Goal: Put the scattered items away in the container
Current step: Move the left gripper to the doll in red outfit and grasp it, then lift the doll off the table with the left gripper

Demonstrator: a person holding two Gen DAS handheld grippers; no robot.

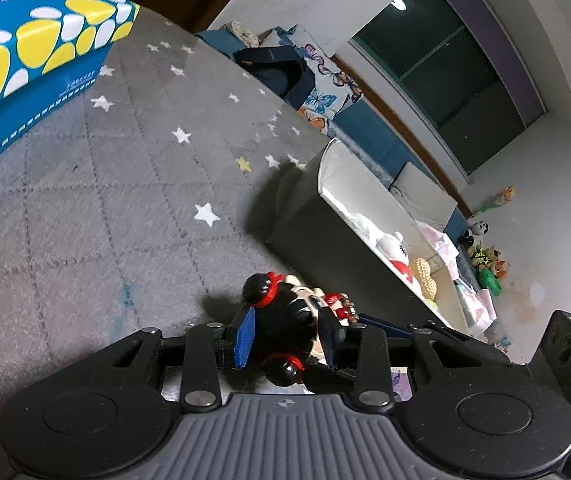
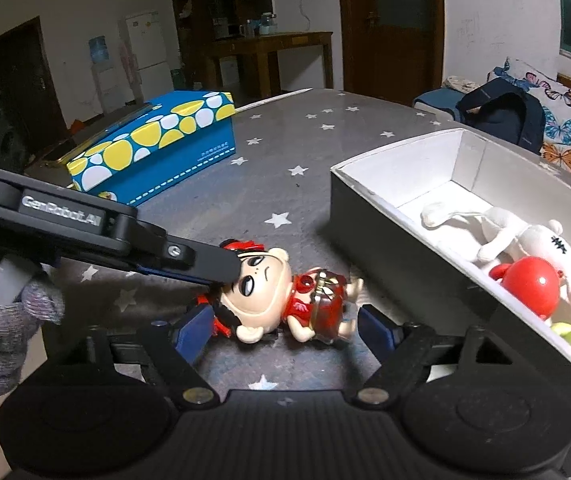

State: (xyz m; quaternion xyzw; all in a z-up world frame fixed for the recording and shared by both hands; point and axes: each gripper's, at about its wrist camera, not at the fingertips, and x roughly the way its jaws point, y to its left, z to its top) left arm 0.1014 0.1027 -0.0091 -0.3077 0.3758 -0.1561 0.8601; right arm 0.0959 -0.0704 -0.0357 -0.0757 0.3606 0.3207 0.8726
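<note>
A: Left gripper is clamping the doll's head between its blue pads; the figurine is lying on the starry grey cloth, just at nine o'clock of the open storage box.

B: Right gripper is standing wide, its fingers straddling the doll's red body without pressing.

A: I'm worrying the rounded, glossy head is going to squirt out.

B: Or the feet may be catching the box wall, knocking the doll loose short of the plush rabbit.
</note>
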